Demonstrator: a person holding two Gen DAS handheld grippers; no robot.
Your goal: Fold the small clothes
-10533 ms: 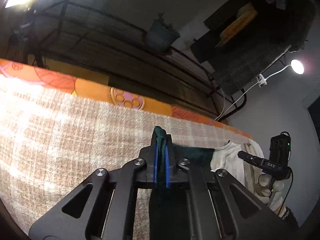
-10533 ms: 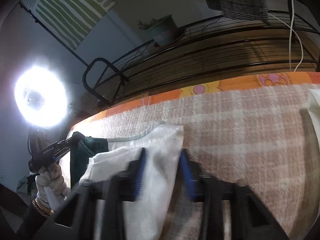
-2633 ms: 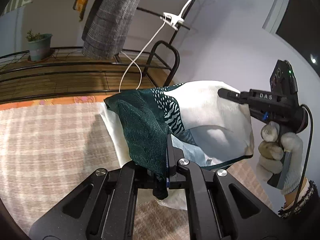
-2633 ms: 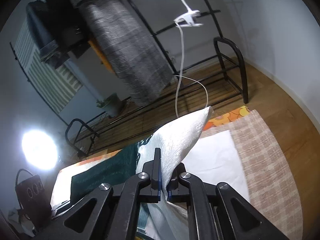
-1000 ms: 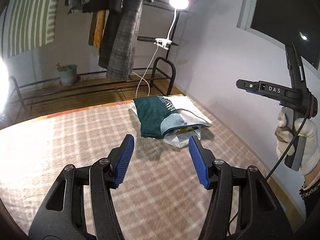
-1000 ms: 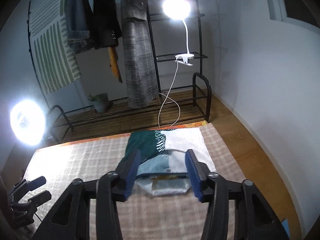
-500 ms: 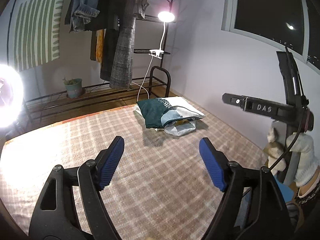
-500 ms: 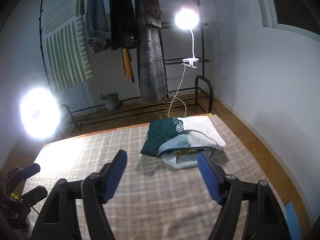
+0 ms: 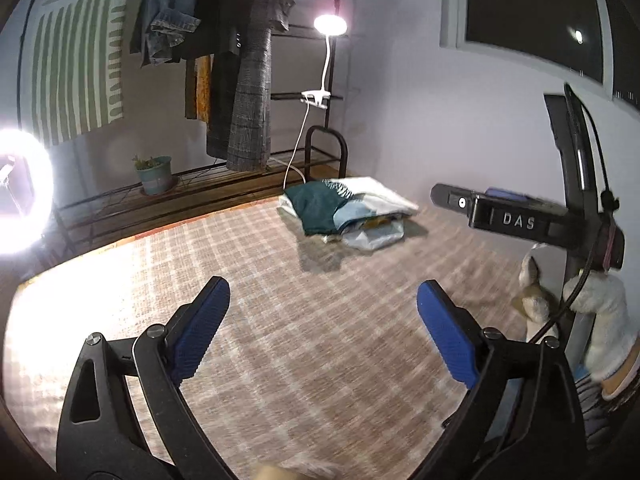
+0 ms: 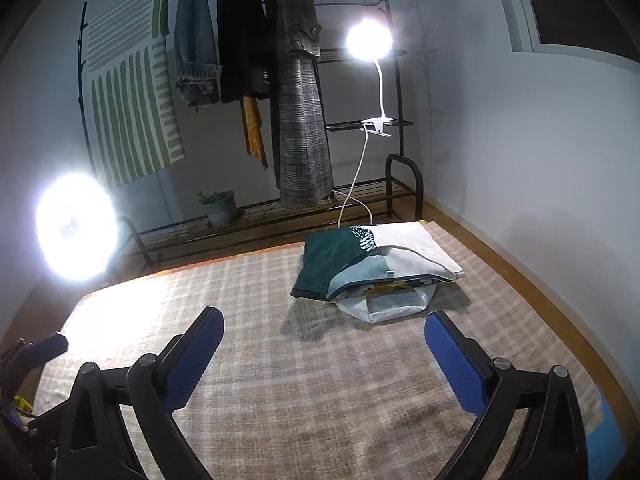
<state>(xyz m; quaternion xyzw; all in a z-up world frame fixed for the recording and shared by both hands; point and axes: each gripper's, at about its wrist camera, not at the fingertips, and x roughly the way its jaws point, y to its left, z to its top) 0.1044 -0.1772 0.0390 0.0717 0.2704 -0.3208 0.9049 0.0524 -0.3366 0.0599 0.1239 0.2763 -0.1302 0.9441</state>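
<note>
A folded dark green and white garment (image 9: 340,204) (image 10: 360,256) lies on top of a small pile of folded clothes at the far right corner of the plaid blanket (image 9: 280,300) (image 10: 300,380). My left gripper (image 9: 322,328) is open and empty, held high and well back from the pile. My right gripper (image 10: 324,356) is open and empty, also high and back from it. The right gripper also shows from the side in the left wrist view (image 9: 520,220), held by a gloved hand.
A clothes rack (image 10: 280,100) with hanging garments, a clip lamp (image 10: 368,40) and a potted plant (image 10: 218,208) stand behind the blanket. A ring light (image 10: 76,226) glares at the left. A wall runs along the right side.
Both grippers, earlier shut on the garment, have let it go on the pile, opened wide, and risen up and back away from it.
</note>
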